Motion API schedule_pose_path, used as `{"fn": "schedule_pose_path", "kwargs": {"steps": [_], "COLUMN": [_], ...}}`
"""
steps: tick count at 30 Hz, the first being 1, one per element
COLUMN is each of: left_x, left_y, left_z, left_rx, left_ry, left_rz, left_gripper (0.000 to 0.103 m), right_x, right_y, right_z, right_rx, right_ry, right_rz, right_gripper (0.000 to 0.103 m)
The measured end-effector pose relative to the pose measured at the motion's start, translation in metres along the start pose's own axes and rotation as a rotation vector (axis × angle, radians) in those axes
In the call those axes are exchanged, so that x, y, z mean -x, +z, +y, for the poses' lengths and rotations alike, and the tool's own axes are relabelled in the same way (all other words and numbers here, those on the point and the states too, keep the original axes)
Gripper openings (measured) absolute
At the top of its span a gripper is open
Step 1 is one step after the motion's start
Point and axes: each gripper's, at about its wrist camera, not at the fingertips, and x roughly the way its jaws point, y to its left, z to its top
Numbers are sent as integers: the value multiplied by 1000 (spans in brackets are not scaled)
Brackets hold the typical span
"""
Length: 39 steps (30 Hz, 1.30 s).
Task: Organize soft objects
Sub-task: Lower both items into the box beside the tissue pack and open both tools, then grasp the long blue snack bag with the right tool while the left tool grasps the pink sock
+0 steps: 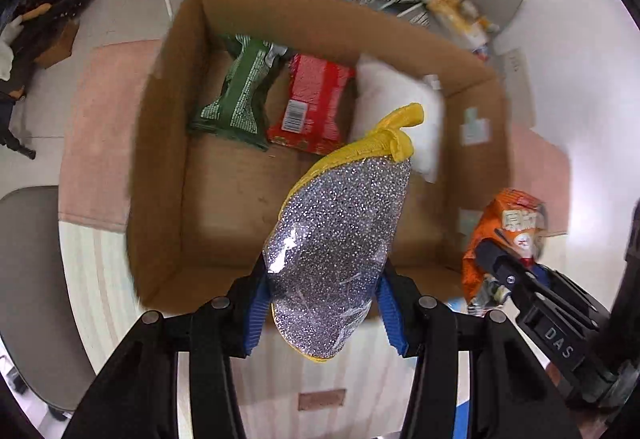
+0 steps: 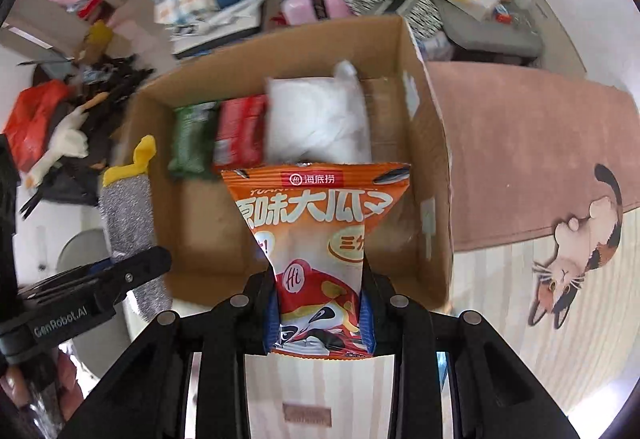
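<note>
Pinched between the blue pads of the left gripper [image 1: 324, 303], a silver glitter scrubbing pad [image 1: 336, 239] with yellow trim hung above the cardboard box [image 1: 160, 143]. Its jaws pressed on both sides of the pad. The right gripper [image 2: 320, 319] clamped one orange snack bag [image 2: 320, 231], printed with Chinese characters and an "Hi" logo. Black gripper bodies read "DAS" and "GenRobot.AI". Inside the box lay three things: one green packet [image 1: 236, 95], one red packet [image 1: 312, 103], one white pillow-like bag [image 2: 316, 119]. A pink rug [image 2: 520, 143] with a cat picture lay beside the box.
</note>
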Motion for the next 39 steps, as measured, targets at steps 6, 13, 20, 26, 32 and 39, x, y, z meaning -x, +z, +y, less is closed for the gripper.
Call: {"fn": "schedule_pose_path", "kwargs": {"steps": [6, 13, 20, 26, 32, 39], "left_x": [-52, -100, -118, -114, -86, -47], "left_y": [34, 46, 35, 25, 13, -5], "left_z": [15, 26, 19, 17, 3, -6], "left_rx": [53, 91, 101, 81, -23, -57], "left_ry": [25, 19, -24, 1, 88, 117], "left_rz": [106, 222, 279, 288, 197, 88], "left_gripper": [46, 46, 48, 49, 87, 101], "right_x": [-71, -108, -120, -127, -116, -87], "right_y": [21, 23, 22, 27, 28, 22], "right_z": [-15, -18, -14, -9, -10, -5], "right_rx": [14, 26, 47, 68, 68, 92], "right_ry": [-92, -125, -140, -156, -167, -153], "right_rz": [56, 97, 127, 142, 146, 127], "right_gripper": [33, 33, 33, 35, 86, 100]}}
